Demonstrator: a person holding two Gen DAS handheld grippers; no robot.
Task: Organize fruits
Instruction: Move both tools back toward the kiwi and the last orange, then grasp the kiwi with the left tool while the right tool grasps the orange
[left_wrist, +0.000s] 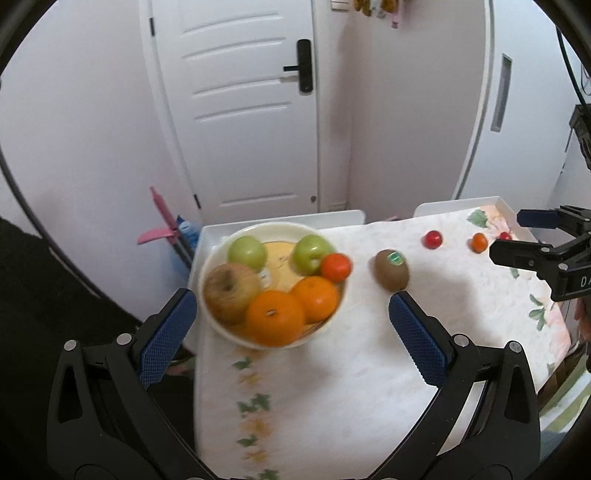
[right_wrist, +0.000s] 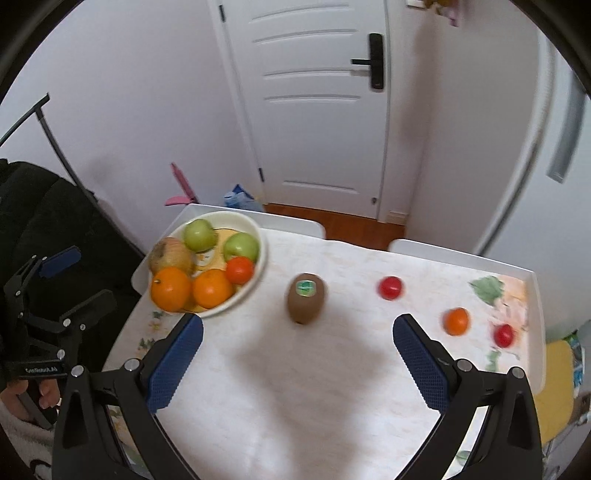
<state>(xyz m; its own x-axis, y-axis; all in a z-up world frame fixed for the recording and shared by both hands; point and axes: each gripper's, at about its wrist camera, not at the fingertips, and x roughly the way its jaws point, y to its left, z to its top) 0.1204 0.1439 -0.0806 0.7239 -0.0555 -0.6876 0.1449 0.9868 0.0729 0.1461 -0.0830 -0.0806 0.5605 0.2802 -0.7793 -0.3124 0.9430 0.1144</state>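
Note:
A cream bowl (left_wrist: 216, 254) (right_wrist: 258, 258) at the table's far left holds two green apples, a brownish apple, two oranges and a small red-orange fruit. A brown kiwi (left_wrist: 392, 268) (right_wrist: 306, 298) with a green sticker lies on the cloth right of the bowl. Further right lie a red tomato (left_wrist: 432, 239) (right_wrist: 390, 287), a small orange fruit (left_wrist: 479, 242) (right_wrist: 457, 321) and another red tomato (right_wrist: 504, 335). My left gripper (left_wrist: 291, 310) is open and empty above the bowl's near side. My right gripper (right_wrist: 297, 334) is open and empty, just short of the kiwi.
The white table (right_wrist: 424, 247) carries a floral cloth. A white door (right_wrist: 314, 110) and walls stand behind. A pink and blue item (left_wrist: 166, 229) leans on the floor at the left. A black chair (right_wrist: 44, 221) is on the left.

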